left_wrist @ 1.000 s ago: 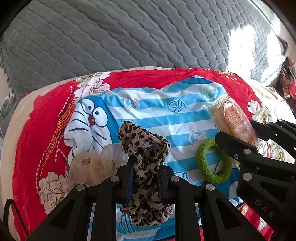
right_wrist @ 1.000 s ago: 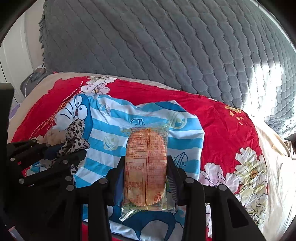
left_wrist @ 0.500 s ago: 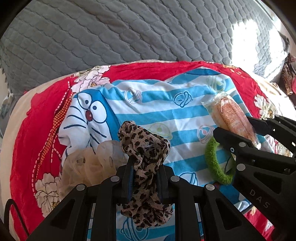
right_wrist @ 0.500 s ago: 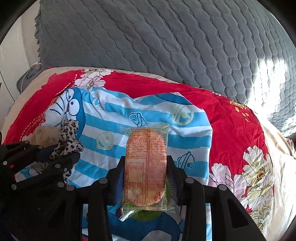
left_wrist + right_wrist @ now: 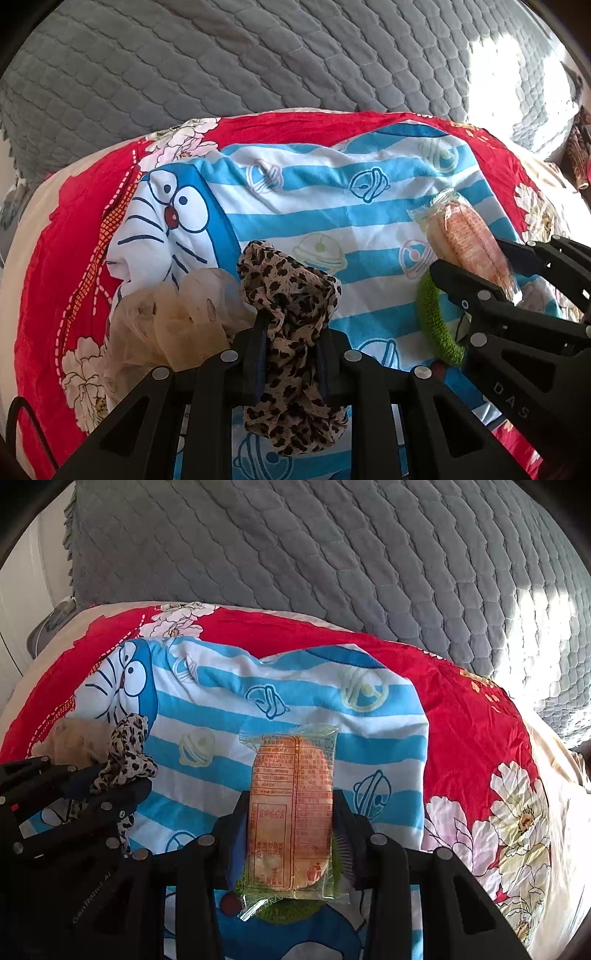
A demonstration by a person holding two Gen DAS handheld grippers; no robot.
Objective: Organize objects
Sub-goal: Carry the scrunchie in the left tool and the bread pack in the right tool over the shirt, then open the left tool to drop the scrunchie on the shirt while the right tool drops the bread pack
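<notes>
**Scrunchie and Snack Held Above Cartoon Towel as Sorting Continued**

Nearest the left wrist camera, a leopard-print scrunchie (image 5: 291,332) was seen pinched between the fingers of the left hand-held gripper (image 5: 290,354), its fabric bunched above and hanging loose below the jaws. In the right wrist view, a wrapped snack packet (image 5: 291,808) was gripped at its lower half by the right hand-held gripper (image 5: 291,834), the packet's long axis running straight forward along the fingers, its sealed end pointing away.

Just beyond the grippers, two loose items were left lying on the blue-striped cartoon towel (image 5: 325,206): a beige sheer scrunchie (image 5: 173,325) just left of the left gripper, and a green hair tie (image 5: 437,328) to its right, partly hidden under the right gripper. The green tie was judged to lie directly beneath the held packet, so the right hand was the nearer to it, while the beige scrunchie was closer to the left. Both hands being occupied, a release was judged necessary before either could be collected.

Farther back, the towel was spread over a red floral bedsheet (image 5: 469,716), and behind that a grey quilted cover (image 5: 332,554) was lit by sun at the right.
</notes>
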